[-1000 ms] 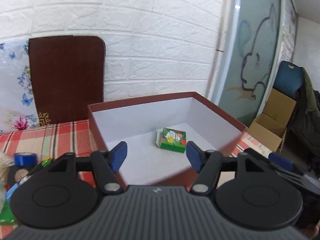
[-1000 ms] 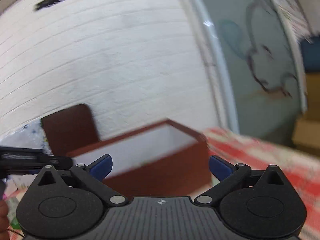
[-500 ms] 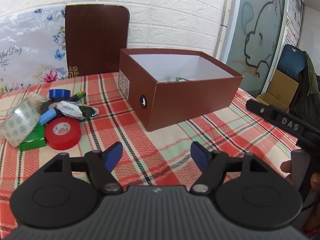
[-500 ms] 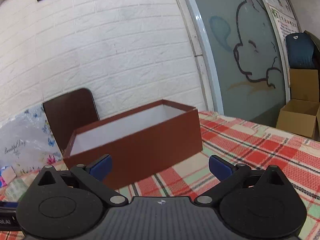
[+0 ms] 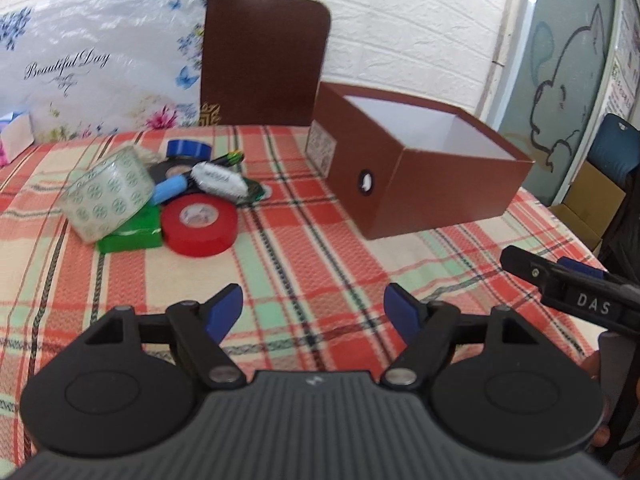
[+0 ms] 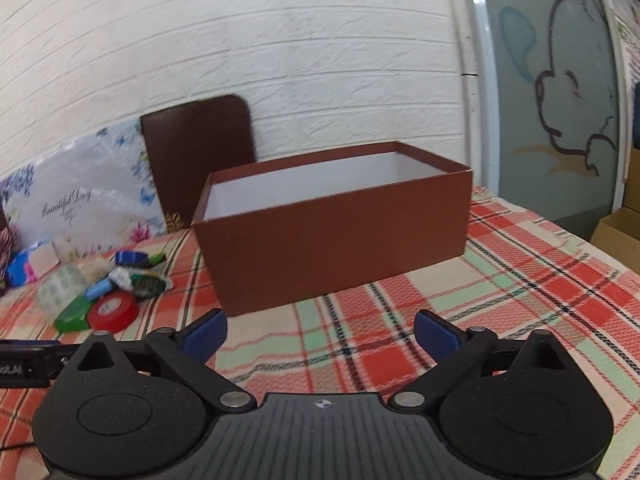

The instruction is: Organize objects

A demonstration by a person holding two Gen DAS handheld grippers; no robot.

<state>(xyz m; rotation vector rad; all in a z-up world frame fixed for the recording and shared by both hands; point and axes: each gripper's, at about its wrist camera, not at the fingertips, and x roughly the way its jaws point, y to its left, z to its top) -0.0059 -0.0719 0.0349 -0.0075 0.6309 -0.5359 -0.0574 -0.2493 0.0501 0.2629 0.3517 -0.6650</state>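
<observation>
An open brown box (image 5: 416, 184) with a white inside stands on the plaid tablecloth; it also shows in the right wrist view (image 6: 332, 236). Left of it lies a pile: a red tape roll (image 5: 199, 224), a green box (image 5: 130, 236), a clear patterned tape roll (image 5: 108, 196), a blue tape roll (image 5: 188, 148), a white wrapped item (image 5: 220, 178). My left gripper (image 5: 314, 312) is open and empty, over the cloth in front of the pile. My right gripper (image 6: 320, 330) is open and empty, in front of the box. The box's contents are hidden from here.
A brown lid (image 5: 264, 56) and a floral bag (image 5: 96, 76) lean on the white brick wall behind the table. Cardboard boxes (image 5: 592, 204) and a blue chair (image 5: 612, 148) stand on the floor at the right. The right gripper's body (image 5: 572, 292) shows at the left view's right edge.
My left gripper has pulled back from over the box, where a small green box lay inside, and turned toward the pile. My right gripper dropped lower in front of the box.
</observation>
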